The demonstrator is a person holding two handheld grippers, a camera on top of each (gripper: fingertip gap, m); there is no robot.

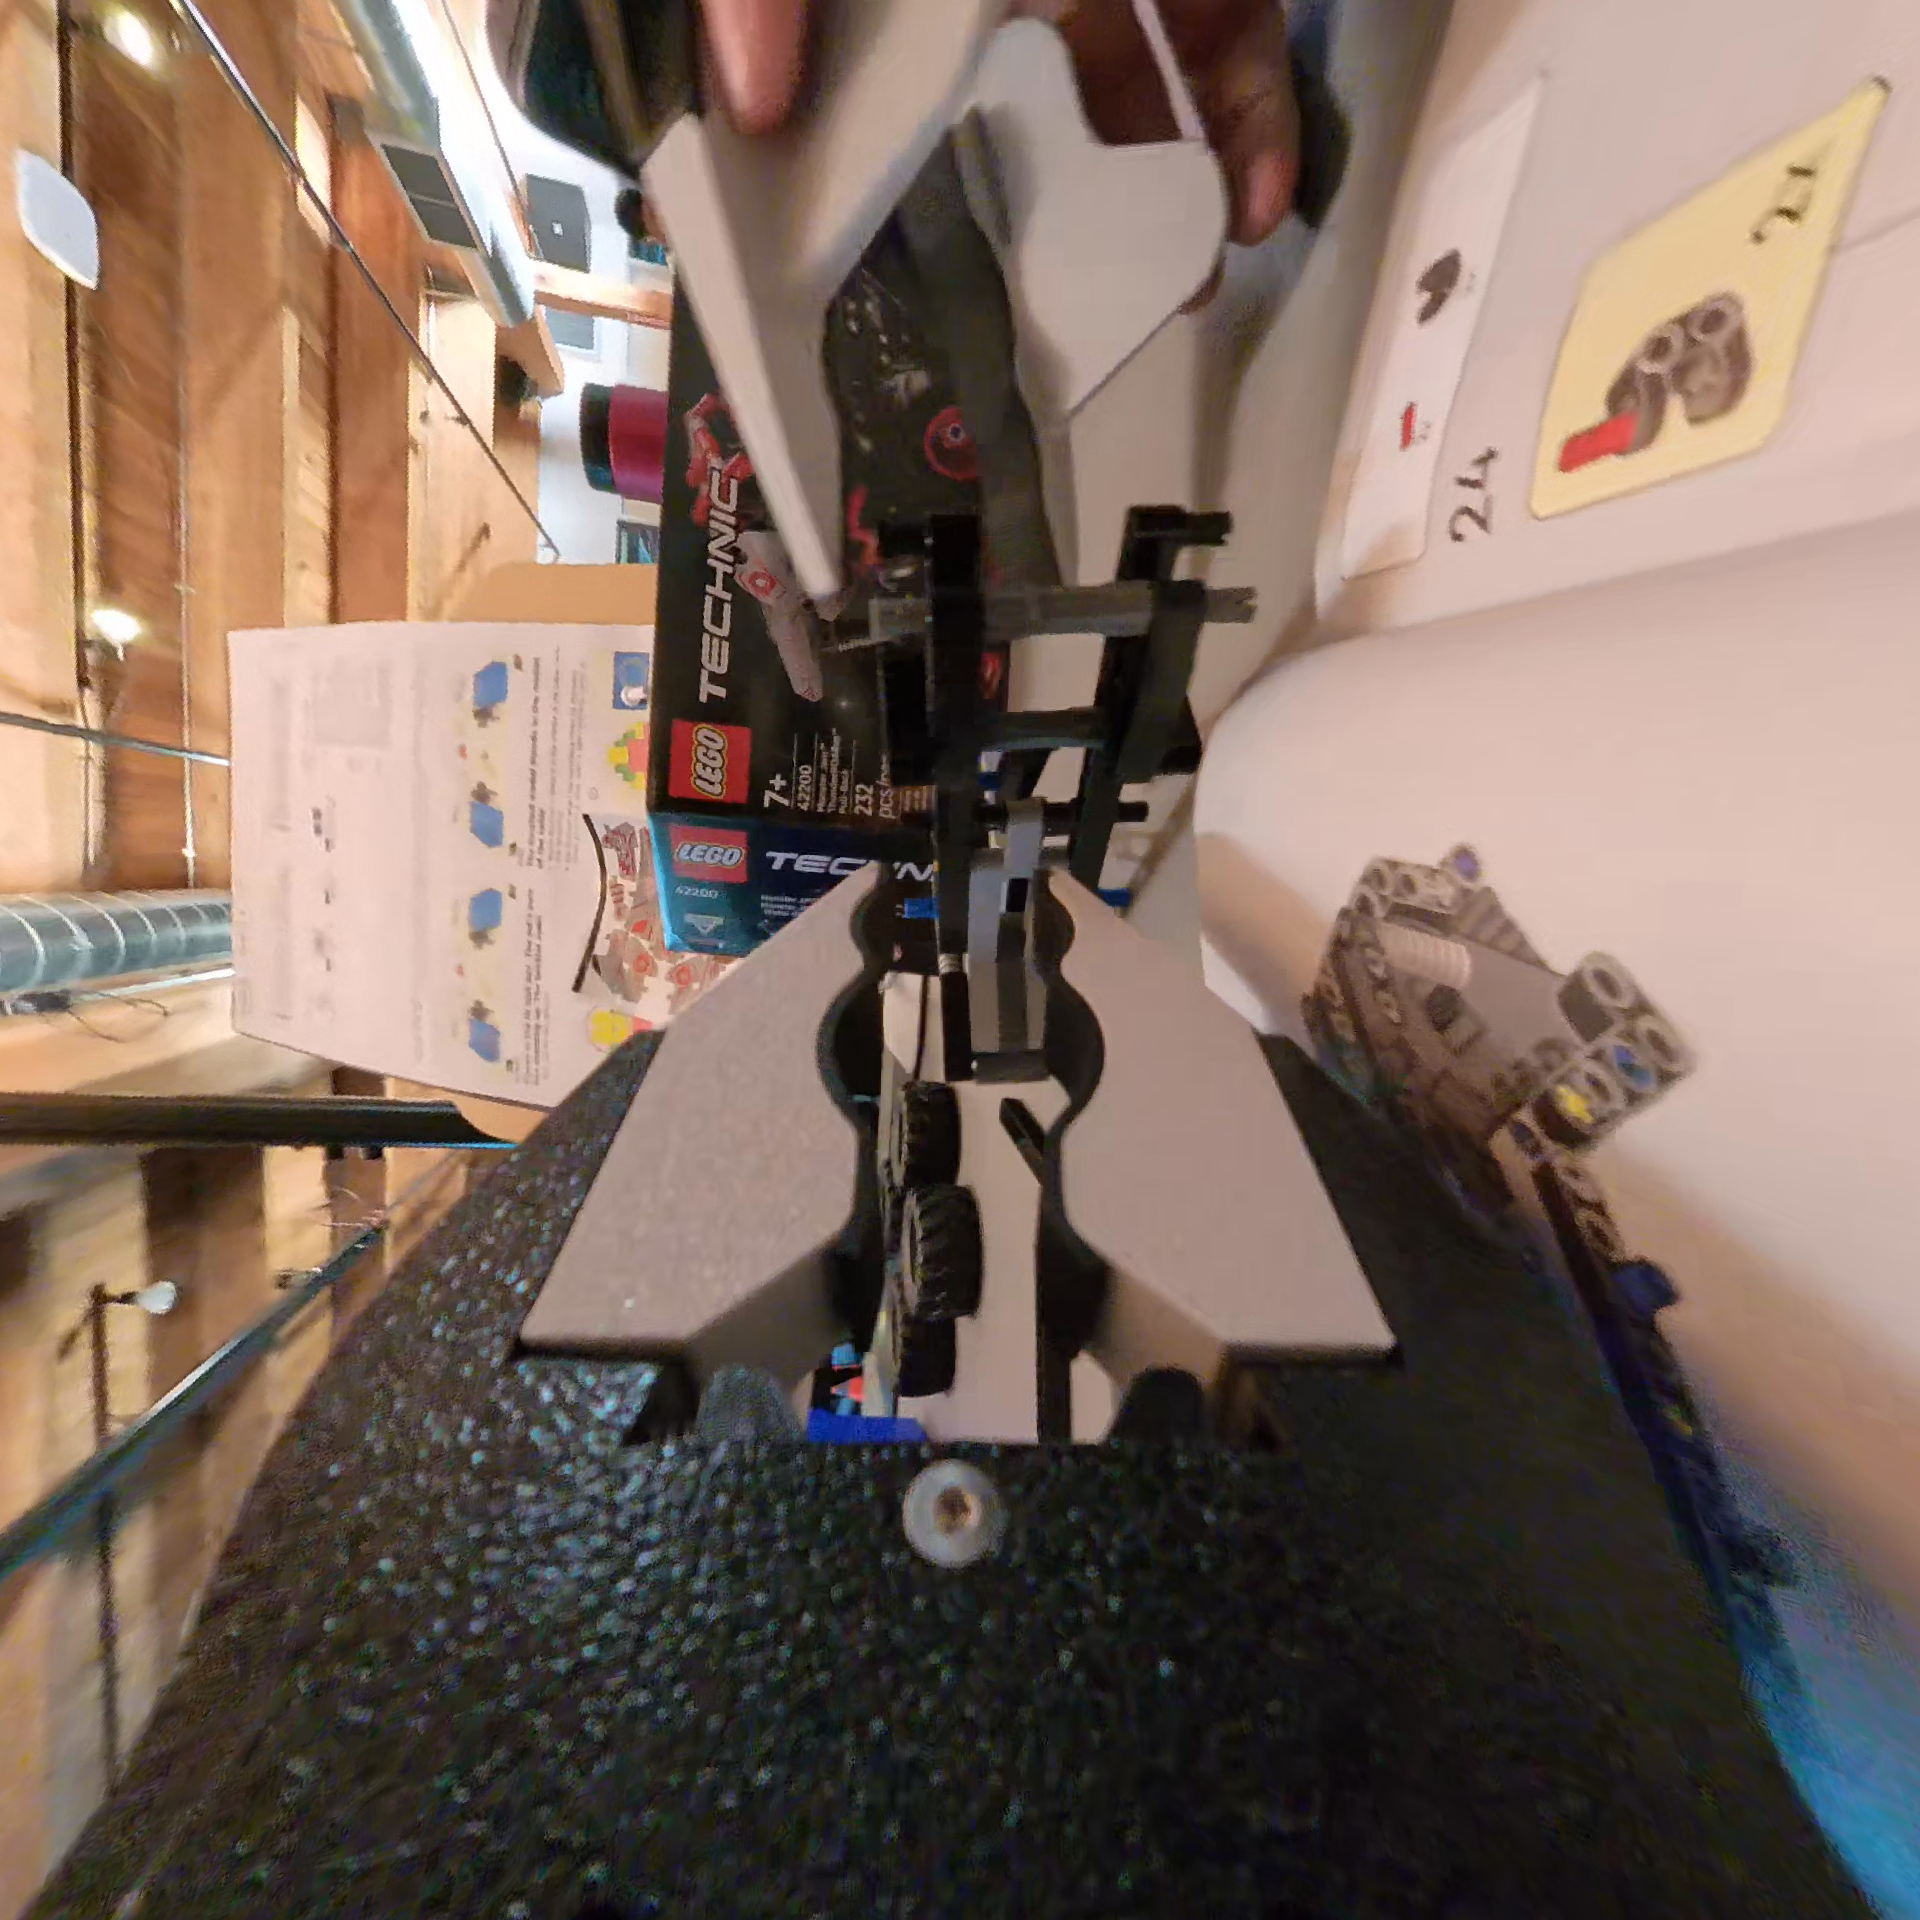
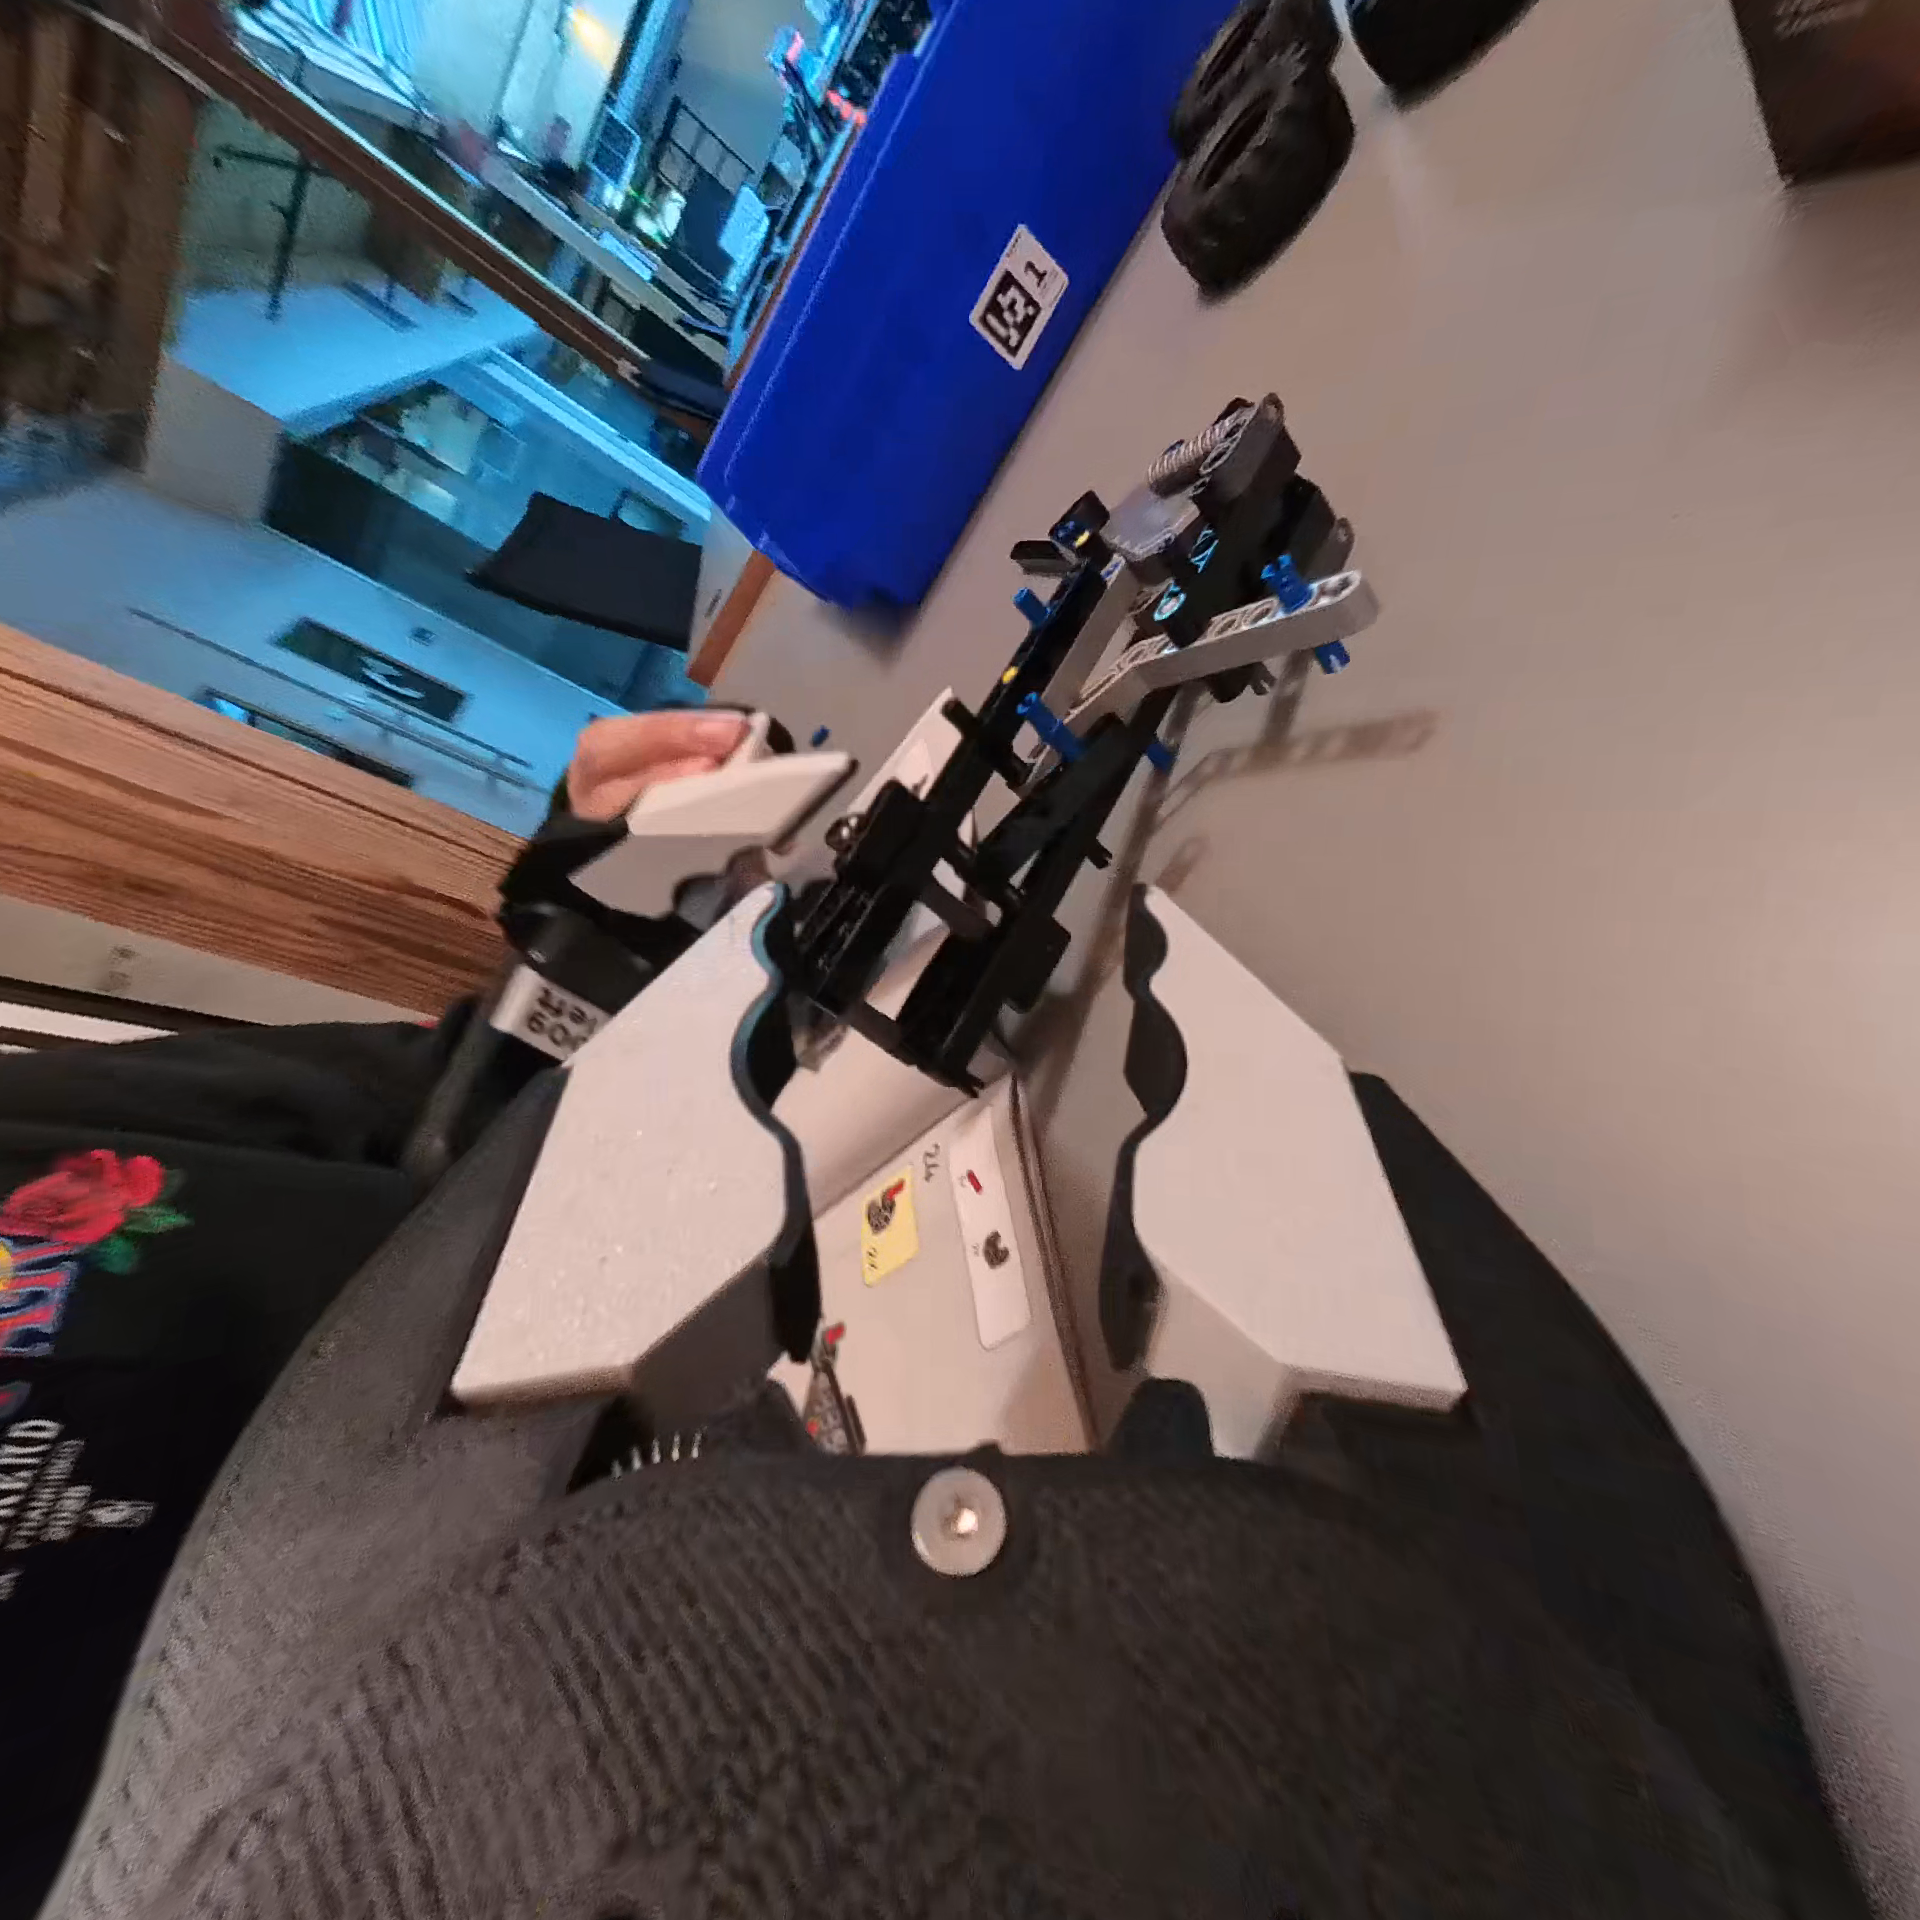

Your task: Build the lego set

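**Holding the chassis frame for mid-build fitting**

Gripping a grey piece at the near end of the black Technic frame point(image 1: 1049, 727), the left gripper point(image 1: 961, 914) holds the assembly in the air above the white table point(image 1: 1558, 779). The right gripper point(image 2: 961, 914) stands spread wide around the frame's black end; one finger point(image 2: 665, 1039) lies against it, nothing pinched. The open instruction booklet point(image 2: 935, 1247) lies below and black tyres point(image 2: 1257, 156) wait beside the blue bin point(image 2: 914, 343).

Judgement: the build is partway, wheels not yet on. The next move calls for a steady left hold while the right closes on the frame or on the piece being seated.
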